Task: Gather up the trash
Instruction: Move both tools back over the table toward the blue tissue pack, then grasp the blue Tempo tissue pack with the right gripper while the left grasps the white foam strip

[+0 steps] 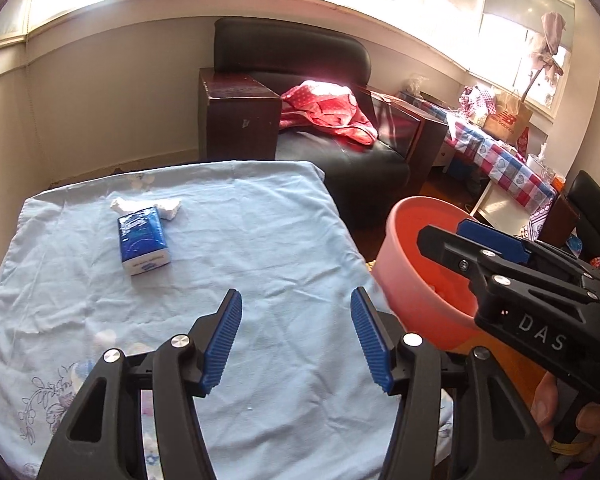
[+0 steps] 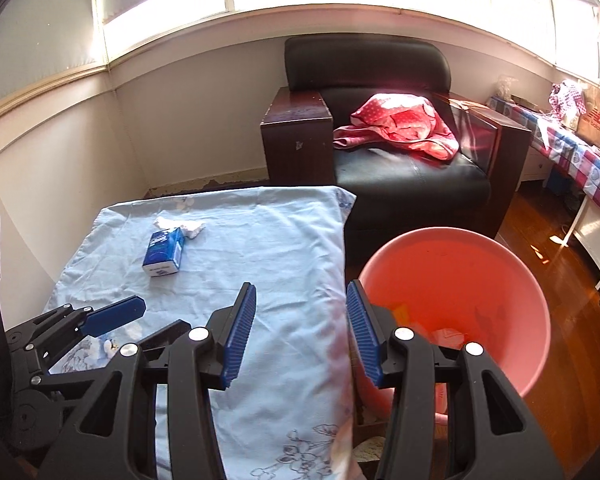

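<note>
A crumpled white tissue (image 1: 156, 206) lies at the far side of the table under a light blue cloth (image 1: 260, 240), touching a blue tissue pack (image 1: 143, 245). Both show again in the right wrist view: tissue (image 2: 184, 227), pack (image 2: 165, 253). My left gripper (image 1: 296, 340) hovers open over the cloth's near middle, nothing between its fingers. My right gripper (image 2: 302, 332) is open too, over the table's right edge beside the pink bin (image 2: 460, 280), which holds some scraps. The bin (image 1: 420, 264) stands right of the table.
A black armchair (image 2: 400, 128) with a red cloth (image 2: 400, 124) stands behind the table. A long side table (image 1: 500, 156) with a checked cover and bags runs along the right wall. Wooden floor (image 2: 560, 260) lies right of the bin.
</note>
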Demonstrator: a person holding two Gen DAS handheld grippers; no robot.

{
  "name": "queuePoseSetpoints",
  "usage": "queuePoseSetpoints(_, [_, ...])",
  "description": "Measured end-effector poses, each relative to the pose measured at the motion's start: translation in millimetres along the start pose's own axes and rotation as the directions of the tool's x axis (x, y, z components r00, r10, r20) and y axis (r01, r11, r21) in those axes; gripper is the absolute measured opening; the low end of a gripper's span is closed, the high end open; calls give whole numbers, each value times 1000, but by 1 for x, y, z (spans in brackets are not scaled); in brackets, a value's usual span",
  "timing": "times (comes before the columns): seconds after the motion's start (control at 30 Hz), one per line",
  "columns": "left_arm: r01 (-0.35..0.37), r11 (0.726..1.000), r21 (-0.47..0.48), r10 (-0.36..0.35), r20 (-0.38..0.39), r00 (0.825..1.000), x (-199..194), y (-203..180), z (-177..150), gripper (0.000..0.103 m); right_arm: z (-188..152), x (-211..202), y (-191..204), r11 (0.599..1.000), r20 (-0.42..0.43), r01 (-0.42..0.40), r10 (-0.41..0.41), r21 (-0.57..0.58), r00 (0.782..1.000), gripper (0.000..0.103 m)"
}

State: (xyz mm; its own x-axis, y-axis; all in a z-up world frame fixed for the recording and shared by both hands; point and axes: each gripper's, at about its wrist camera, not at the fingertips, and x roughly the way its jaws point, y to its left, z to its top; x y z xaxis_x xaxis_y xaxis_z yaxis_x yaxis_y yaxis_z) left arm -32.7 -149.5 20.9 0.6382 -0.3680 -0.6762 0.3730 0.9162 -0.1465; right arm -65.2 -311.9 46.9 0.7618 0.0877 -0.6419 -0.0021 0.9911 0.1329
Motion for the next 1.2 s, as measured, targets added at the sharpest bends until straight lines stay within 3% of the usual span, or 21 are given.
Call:
queuePoseSetpoints(0.3, [-137, 983, -122, 139, 14, 990, -12, 100, -14, 56, 7, 46, 61, 987, -73, -157, 156, -18, 985, 48])
queuePoseSetpoints(0.53, [-184, 963, -198, 188, -1, 982, -14, 151, -21, 56, 17, 89, 118, 972, -128, -223, 213, -74, 969, 48])
queuePoseSetpoints(0.67, [-205, 953, -221, 208, -12, 978, -13, 171, -23, 56, 21, 117, 147, 966, -149, -238, 222, -103, 964, 49])
queuePoseSetpoints(0.73, [-215, 950, -228, 216, -19, 976, -12, 180, -25, 56, 22, 132, 158, 966, -163, -231, 211, -118, 964, 57])
queuePoseSetpoints(1.03, [-227, 936, -268, 224, -42, 974, -6, 215, -24, 56, 22, 190, 186, 973, -229, -178, 141, -147, 963, 58])
queuePoseSetpoints(1.2, [-248, 943, -221, 248, -28, 968, 1, 223, -7, 56, 19, 210, 186, 978, -258, -158, 119, -137, 959, 58])
